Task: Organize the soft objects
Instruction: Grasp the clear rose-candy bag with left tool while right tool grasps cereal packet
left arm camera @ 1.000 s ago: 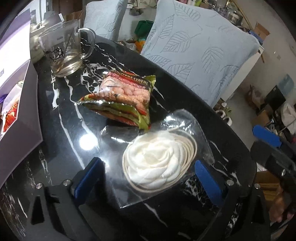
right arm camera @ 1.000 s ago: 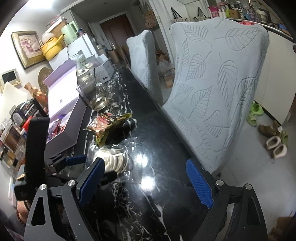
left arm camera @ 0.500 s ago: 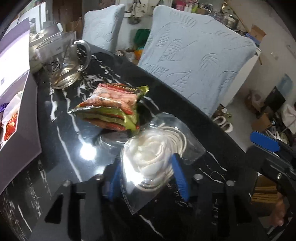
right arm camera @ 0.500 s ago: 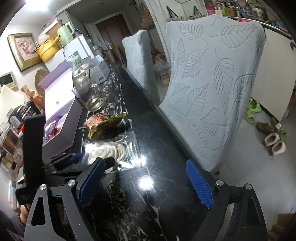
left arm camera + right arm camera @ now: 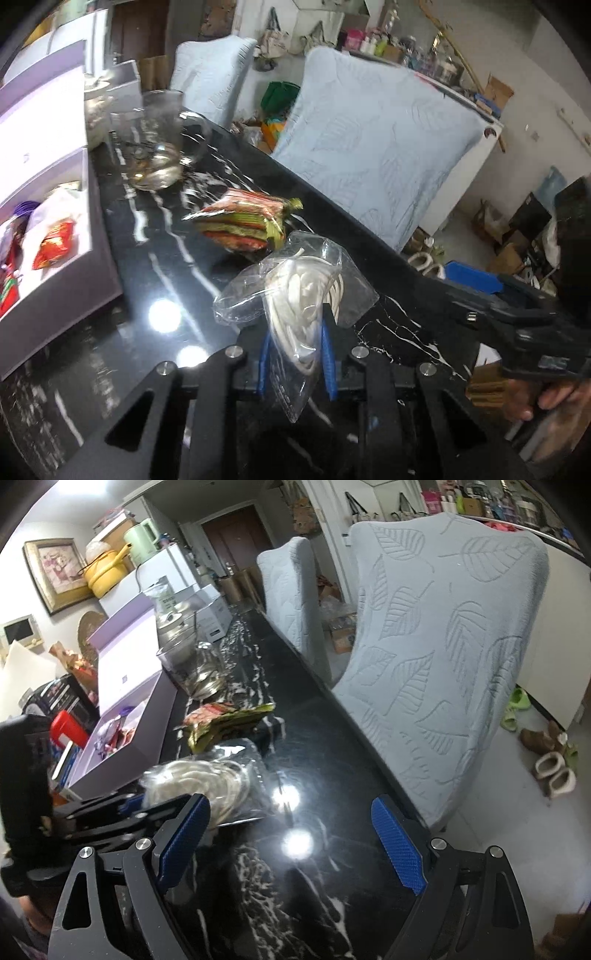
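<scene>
Left wrist, left hand-held gripper (image 5: 295, 354) pinching crinkly clear bag (image 5: 295, 299), coiled white cord

No readable text in either view. Snack packet (image 5: 245, 223) print is blurred to red, green and yellow bands. The lilac box (image 5: 125, 698) lid carries 1 small dark mark, too small to read. White carton (image 5: 212, 614) behind the glass jug (image 5: 157, 147) has a dark label patch, illegible. Packet standing in the jar (image 5: 166, 598) shows green printing, not legible.
</scene>
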